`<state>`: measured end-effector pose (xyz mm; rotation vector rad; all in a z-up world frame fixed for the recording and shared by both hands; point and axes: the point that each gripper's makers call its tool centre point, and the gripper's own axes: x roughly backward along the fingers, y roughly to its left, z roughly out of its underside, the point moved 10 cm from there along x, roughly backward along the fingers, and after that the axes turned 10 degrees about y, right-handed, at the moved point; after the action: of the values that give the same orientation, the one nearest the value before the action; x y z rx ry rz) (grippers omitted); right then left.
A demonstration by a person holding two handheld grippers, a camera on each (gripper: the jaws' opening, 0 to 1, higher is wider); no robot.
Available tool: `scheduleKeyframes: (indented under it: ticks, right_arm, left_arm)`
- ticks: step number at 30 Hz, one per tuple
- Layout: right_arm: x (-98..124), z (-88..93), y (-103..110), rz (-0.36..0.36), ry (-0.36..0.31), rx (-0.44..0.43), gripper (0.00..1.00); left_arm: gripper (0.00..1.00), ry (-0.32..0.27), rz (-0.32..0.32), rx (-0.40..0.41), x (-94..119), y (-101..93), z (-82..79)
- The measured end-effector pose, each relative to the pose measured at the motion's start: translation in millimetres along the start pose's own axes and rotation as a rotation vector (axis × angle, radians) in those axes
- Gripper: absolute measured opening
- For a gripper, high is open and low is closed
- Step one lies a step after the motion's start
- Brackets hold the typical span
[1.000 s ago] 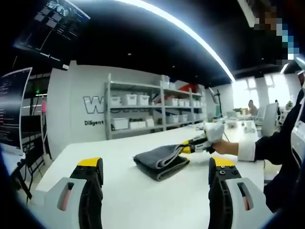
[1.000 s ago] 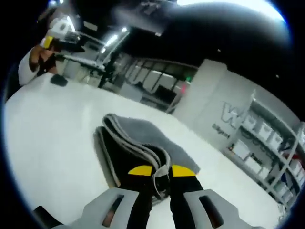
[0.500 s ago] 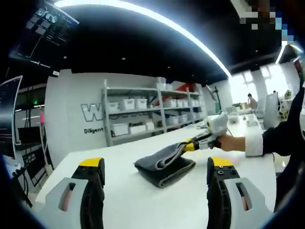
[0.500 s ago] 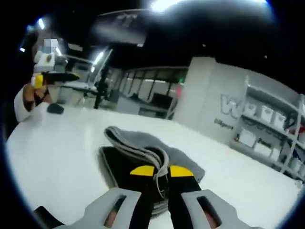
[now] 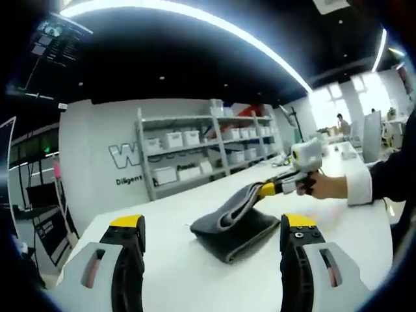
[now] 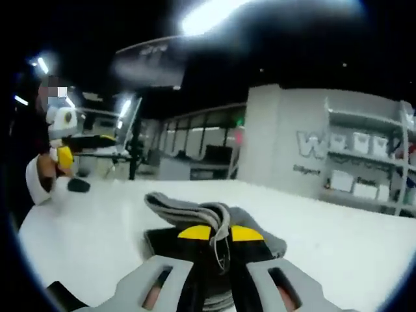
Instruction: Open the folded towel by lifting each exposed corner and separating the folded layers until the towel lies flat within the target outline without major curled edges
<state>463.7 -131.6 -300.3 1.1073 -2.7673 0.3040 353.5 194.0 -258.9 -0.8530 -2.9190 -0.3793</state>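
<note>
A folded grey towel [image 5: 237, 224] lies on the white table [image 5: 182, 273], its upper layers lifted at the right. The right gripper [image 5: 265, 190], held by a hand with a white cuff, is shut on that raised edge. In the right gripper view my right gripper [image 6: 220, 235] pinches the towel's layered edge [image 6: 214, 218] between its yellow-tipped jaws, with the rest of the towel [image 6: 179, 208] draped beyond. My left gripper [image 5: 211, 244] stands open in front of the towel, touching nothing. The left gripper [image 6: 71, 149] also appears far left in the right gripper view.
Metal shelving [image 5: 208, 153] with white bins lines the back wall. A small dark object [image 6: 78, 185] rests on the table [image 6: 338, 240] near the person's hand. A seated person [image 5: 341, 123] is far off by bright windows.
The right gripper has raised the towel's upper layers higher off the table. Both views have shifted with the hands; the left gripper stays open and apart from the towel.
</note>
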Motion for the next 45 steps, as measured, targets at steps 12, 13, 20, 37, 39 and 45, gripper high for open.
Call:
scheduleKeyframes:
  ticks: [12, 13, 20, 37, 39, 45]
  right_arm:
    - [0, -8.6, 4, -0.014, -0.037, 0.027, 0.01]
    - [0, -8.5, 6, -0.014, -0.038, 0.027, 0.01]
    - [0, -7.2, 4, -0.02, -0.047, -0.053, 0.01]
    - [0, -7.2, 8, -0.055, -0.064, -0.095, 0.02]
    - [0, -6.5, 8, -0.061, -0.064, -0.118, 0.02]
    - [-1, -6.1, 5, -0.072, -0.063, -0.144, 0.02]
  left_arm:
    - [0.79, -0.037, 0.029, -0.058, -40, 3.3, -4.2]
    - [0.79, -0.029, 0.034, -0.064, -44, 2.7, -3.7]
    - [0.81, 0.036, 0.091, -0.12, -65, -6.1, 10.1]
    - [0.63, 0.031, 0.105, -0.196, -112, -15.3, 44.4]
    - [0.61, 0.023, 0.104, -0.187, -113, -13.3, 45.1]
    - [0.56, 0.0, 0.091, -0.164, -120, -12.7, 45.1]
